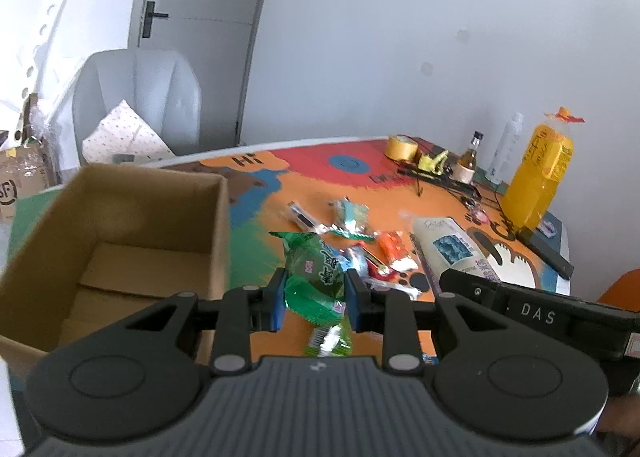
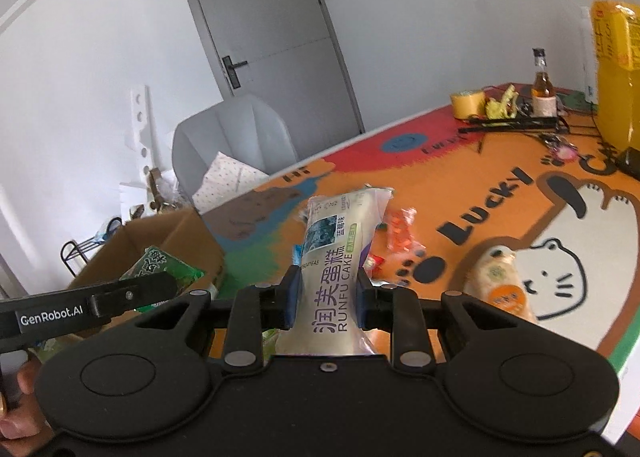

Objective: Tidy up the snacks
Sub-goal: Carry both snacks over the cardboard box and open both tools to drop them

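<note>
My left gripper [image 1: 315, 289] is shut on a green snack packet [image 1: 316, 273], held up beside the right wall of an open cardboard box [image 1: 152, 209]. Several small wrapped snacks [image 1: 352, 221] lie on the colourful table mat [image 1: 360, 193] beyond it. In the right wrist view my right gripper [image 2: 327, 289] is shut on a long white cake packet [image 2: 340, 249], lifted above the mat. That view also shows the green snack packet [image 2: 160, 265] in front of the cardboard box [image 2: 192, 233], an orange-red packet [image 2: 400, 233] and a round white-and-orange snack [image 2: 500, 281] on the mat.
A tall yellow bag [image 1: 540, 173], a tape roll [image 1: 401, 148], a small bottle [image 1: 472, 157] and tangled black cables stand at the table's far right. A black bar-shaped device [image 1: 548, 253] lies near the right edge. A grey chair [image 1: 136, 97] stands behind the table.
</note>
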